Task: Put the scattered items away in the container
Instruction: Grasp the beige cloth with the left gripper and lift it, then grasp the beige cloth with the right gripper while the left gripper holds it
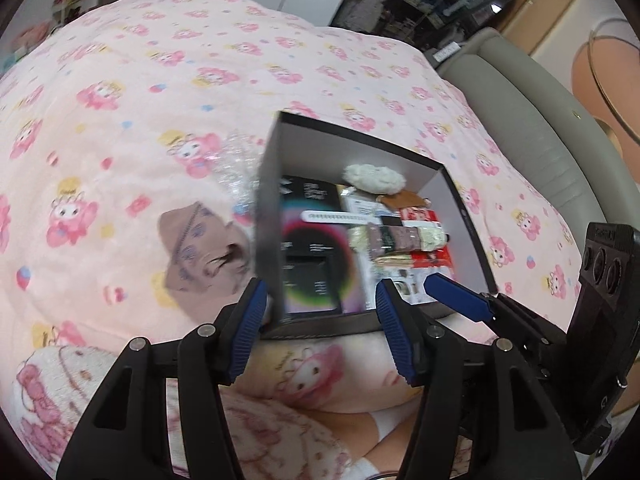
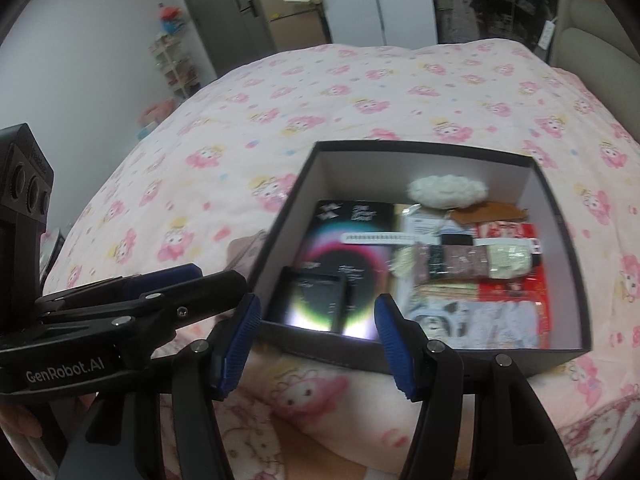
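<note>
A black open box (image 1: 268, 208) (image 2: 556, 216) sits on the pink bed. Inside lie a dark booklet with a rainbow ring (image 2: 340, 256), a white fluffy pad (image 2: 446, 191), a brown pouch (image 2: 488, 212), red packets (image 2: 508, 286) and other small items. A mauve patterned pouch (image 1: 196, 248) lies on the bedspread left of the box, with a crinkly clear wrapper (image 1: 236, 168) behind it. My left gripper (image 1: 320, 328) is open and empty at the box's near left corner. My right gripper (image 2: 316, 344) is open and empty at the box's near edge.
The bed wears a pink cartoon-print cover (image 2: 360, 92). A grey padded headboard (image 1: 540, 140) runs along the right. A door (image 2: 224, 12) and a small shelf (image 2: 176, 64) stand beyond the bed. A patterned pillow or clothing (image 1: 280, 432) lies under the grippers.
</note>
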Tool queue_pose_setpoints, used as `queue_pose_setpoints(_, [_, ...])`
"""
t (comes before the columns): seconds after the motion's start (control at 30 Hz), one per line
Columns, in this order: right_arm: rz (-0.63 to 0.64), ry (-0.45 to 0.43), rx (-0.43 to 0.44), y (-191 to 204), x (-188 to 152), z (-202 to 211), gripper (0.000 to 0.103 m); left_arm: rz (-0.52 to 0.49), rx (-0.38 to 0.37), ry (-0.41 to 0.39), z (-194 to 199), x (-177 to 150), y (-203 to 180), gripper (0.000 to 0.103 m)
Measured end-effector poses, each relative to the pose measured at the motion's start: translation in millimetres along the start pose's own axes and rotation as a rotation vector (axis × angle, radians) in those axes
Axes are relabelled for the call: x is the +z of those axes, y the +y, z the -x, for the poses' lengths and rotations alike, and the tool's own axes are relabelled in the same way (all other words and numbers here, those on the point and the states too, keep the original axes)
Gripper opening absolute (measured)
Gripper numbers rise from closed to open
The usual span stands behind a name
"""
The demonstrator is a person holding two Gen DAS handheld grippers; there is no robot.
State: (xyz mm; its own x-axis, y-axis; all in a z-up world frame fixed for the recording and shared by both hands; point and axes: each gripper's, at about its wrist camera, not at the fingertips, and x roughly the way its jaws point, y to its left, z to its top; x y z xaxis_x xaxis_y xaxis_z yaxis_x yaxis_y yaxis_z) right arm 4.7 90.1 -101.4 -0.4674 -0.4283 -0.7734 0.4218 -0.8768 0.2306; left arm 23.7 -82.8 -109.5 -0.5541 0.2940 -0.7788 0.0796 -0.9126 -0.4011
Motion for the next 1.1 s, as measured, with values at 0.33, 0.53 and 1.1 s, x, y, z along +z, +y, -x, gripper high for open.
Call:
queue_pose_setpoints(0.33, [0.036,0.076,0.054,31,-10,-31,0.046,0.163,0.076,0.045,-5,2,74,0.058])
queue_pose_setpoints(0.53, [0.086,0.099,0.083,48,-19,-38,0.045,0.21,0.042,0.182,-44,-6,85,0.061])
queue_pose_setpoints(1.1, [0.005,0.161,0.172,27,-39,-50,0.048,0.109,-0.08,0.184,-35,-24,47,0.004])
